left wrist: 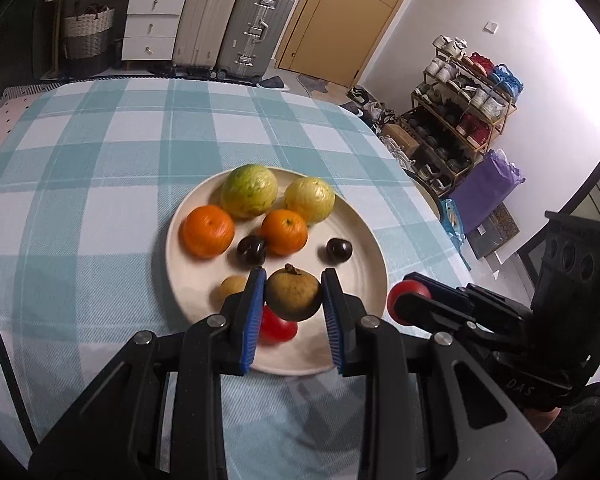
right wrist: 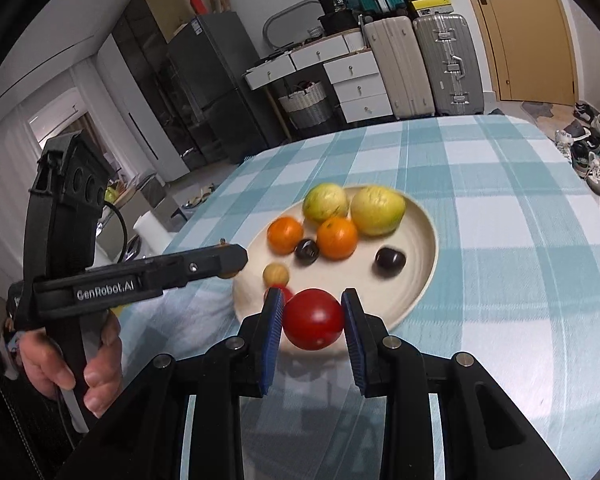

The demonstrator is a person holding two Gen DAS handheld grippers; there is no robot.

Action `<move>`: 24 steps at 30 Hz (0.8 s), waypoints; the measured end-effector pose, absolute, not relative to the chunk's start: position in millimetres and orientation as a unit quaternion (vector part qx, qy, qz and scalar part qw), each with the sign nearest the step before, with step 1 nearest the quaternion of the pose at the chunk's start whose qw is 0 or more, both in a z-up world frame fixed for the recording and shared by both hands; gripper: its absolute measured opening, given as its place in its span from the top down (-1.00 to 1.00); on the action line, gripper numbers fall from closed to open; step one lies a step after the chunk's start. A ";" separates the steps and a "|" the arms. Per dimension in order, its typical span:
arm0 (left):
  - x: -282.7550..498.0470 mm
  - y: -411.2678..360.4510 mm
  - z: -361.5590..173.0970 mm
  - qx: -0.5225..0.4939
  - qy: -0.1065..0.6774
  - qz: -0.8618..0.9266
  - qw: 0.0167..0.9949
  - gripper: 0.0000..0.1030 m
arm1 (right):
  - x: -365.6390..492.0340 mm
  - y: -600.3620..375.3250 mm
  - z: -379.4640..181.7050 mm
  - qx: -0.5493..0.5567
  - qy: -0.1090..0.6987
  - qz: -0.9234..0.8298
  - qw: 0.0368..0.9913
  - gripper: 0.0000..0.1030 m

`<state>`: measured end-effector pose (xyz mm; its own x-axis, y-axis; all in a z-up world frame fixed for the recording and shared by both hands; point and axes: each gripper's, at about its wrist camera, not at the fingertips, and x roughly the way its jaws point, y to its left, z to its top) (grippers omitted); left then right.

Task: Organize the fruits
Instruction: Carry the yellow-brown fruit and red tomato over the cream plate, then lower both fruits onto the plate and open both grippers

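Checked teal-and-white cloth (left wrist: 100, 168) covers the desk; suitcases (left wrist: 236, 20), white drawers (left wrist: 152, 24) and a shoe rack (left wrist: 460, 120) sit in the background.

Cream plate (left wrist: 364, 240) sits mid-desk. On it: two yellow-green round fruits (left wrist: 250, 190) at the far side, touching; two oranges (left wrist: 208, 231) just in front of them; two dark cherries (left wrist: 338, 249), one touching the right-hand orange, the other apart to the right; a small tan fruit (left wrist: 232, 286) at the near left.

Left tongs (left wrist: 293, 294) pinch a brown round fruit (left wrist: 293, 292), blue pads against both its sides, stem end up. It sits over the near part of the plate; can't tell whether it touches the plate. A red tomato on plate (left wrist: 278, 328) shows partly under it, between the fingers.

Right tongs (right wrist: 313, 319) pinch a red tomato (right wrist: 313, 319), pads touching both sides, over the plate's near rim. In the left wrist view that tomato shows just beside the plate's right edge.

Left hand (right wrist: 72, 360) grips the left tool's handle, seen in the right wrist view.
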<state>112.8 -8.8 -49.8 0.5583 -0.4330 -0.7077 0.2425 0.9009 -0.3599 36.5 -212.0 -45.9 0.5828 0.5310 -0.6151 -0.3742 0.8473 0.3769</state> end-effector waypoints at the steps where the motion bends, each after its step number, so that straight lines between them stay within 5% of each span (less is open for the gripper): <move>1: 117.4 -11.0 -50.8 -0.112 0.431 -0.194 0.874 0.51 | 39.7 -212.3 -44.4 0.103 0.376 0.256 0.884 0.41; 24: 163.7 -40.5 -86.4 -0.101 0.471 -0.212 0.850 0.51 | 99.4 -211.2 -57.4 0.127 0.387 0.247 0.879 0.41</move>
<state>163.7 -40.5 -86.4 0.4656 -0.4561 -0.7584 0.2658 0.8895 -0.3717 99.4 -211.2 -57.4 0.5787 0.5326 -0.6176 -0.3368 0.8458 0.4138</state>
